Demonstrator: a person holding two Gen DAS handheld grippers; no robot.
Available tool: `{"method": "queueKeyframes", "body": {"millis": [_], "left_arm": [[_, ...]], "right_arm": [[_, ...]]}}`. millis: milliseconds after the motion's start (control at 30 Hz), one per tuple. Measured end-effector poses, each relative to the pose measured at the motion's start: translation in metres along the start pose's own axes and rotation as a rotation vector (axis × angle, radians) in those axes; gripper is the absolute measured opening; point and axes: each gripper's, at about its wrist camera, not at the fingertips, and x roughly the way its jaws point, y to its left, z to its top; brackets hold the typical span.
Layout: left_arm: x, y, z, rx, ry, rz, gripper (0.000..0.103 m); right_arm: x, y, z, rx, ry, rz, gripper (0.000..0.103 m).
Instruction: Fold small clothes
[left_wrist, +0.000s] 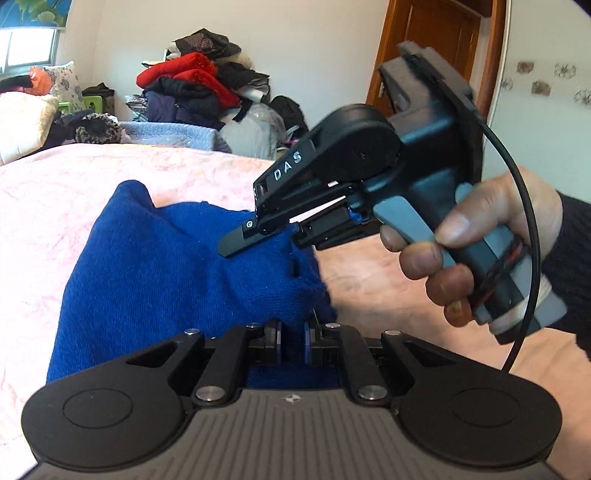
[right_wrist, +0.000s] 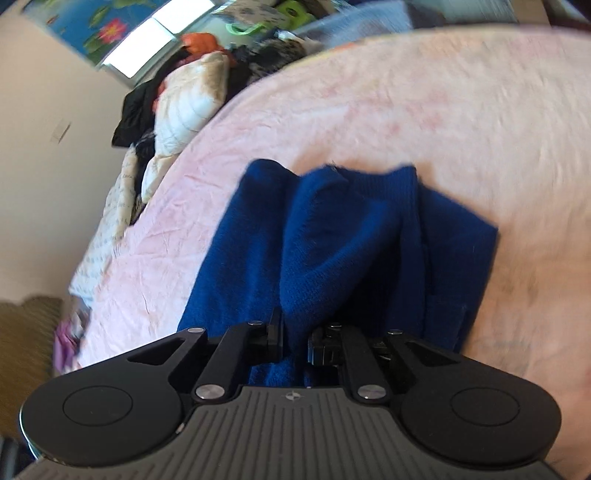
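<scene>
Blue knit garment (left_wrist: 155, 258) lies bunched on the bed (left_wrist: 55, 206), which is covered in pink crinkled fabric. All places below are given from the garment.

Left gripper (left_wrist: 292, 341): at the garment's near edge, jaws nearly together, clamped on a pinch of the blue knit. Cloth rises between the two blue-faced pads.

Right gripper (left_wrist: 258, 236): seen from the left wrist view at the garment's right-hand side, fingers angled down onto the cloth, one flat finger lying over the knit. In its own view (right_wrist: 295, 339) blue fabric fills the narrow gap between the jaws; clamped on the garment's near edge. A hand (left_wrist: 461, 251) in a dark sleeve grips the handle, with a black cable looping past the wrist.

Garment shape, right wrist view (right_wrist: 332, 240): several lengthwise folds running away from the gripper, far edge uneven, one flat layer spread out to the right.

Beyond the garment, past the bed's far edge: a pile of clothes (left_wrist: 195, 85) against the wall, red and dark items on top. Wooden door (left_wrist: 436, 44) to the right of that pile.
</scene>
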Motion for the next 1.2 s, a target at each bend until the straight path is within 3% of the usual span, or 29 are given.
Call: {"method": "queueKeyframes", "body": {"millis": [133, 233, 267, 367, 433, 533, 567, 600, 667, 800, 933, 1067, 1200], "left_arm": [[0.016, -0.001, -0.013, 0.023, 0.088, 0.024, 0.011], [0.018, -0.008, -0.016, 0.056, 0.082, 0.033, 0.011], [0.019, -0.008, -0.015, 0.059, 0.081, 0.031, 0.011], [0.02, -0.006, -0.016, 0.057, 0.084, 0.028, 0.011], [0.02, -0.009, -0.018, 0.069, 0.083, 0.033, 0.011], [0.02, -0.012, -0.021, 0.085, 0.082, 0.037, 0.011], [0.02, -0.011, -0.021, 0.085, 0.083, 0.036, 0.011], [0.02, -0.012, -0.021, 0.086, 0.081, 0.034, 0.011], [0.019, -0.014, -0.022, 0.105, 0.077, 0.033, 0.011], [0.018, -0.022, -0.028, 0.154, 0.065, 0.036, 0.011], [0.02, -0.034, -0.038, 0.254, 0.046, 0.057, 0.011], [0.02, -0.036, -0.039, 0.276, 0.042, 0.055, 0.011], [0.022, -0.044, -0.045, 0.369, 0.023, 0.074, 0.011]], "right_arm": [[0.006, -0.03, -0.013, 0.063, 0.037, -0.023, 0.016], [0.002, -0.054, -0.018, 0.187, -0.008, 0.058, 0.024], [-0.002, -0.057, -0.014, 0.212, -0.042, 0.077, 0.027], [-0.005, -0.075, 0.004, 0.311, -0.129, 0.134, 0.051], [0.003, -0.089, 0.018, 0.38, -0.14, 0.131, 0.052], [0.022, -0.097, 0.032, 0.41, -0.109, 0.122, 0.045], [0.029, -0.095, 0.034, 0.394, -0.093, 0.081, 0.031], [0.032, -0.093, 0.035, 0.374, -0.089, 0.043, 0.009], [0.028, -0.088, 0.036, 0.325, -0.117, 0.02, 0.01], [-0.001, -0.093, 0.04, 0.301, -0.236, 0.07, 0.01], [0.015, -0.122, 0.026, 0.337, -0.17, -0.037, 0.009], [0.007, -0.126, 0.019, 0.382, -0.256, 0.006, 0.009], [0.02, -0.133, 0.014, 0.392, -0.228, -0.037, 0.009]]}}
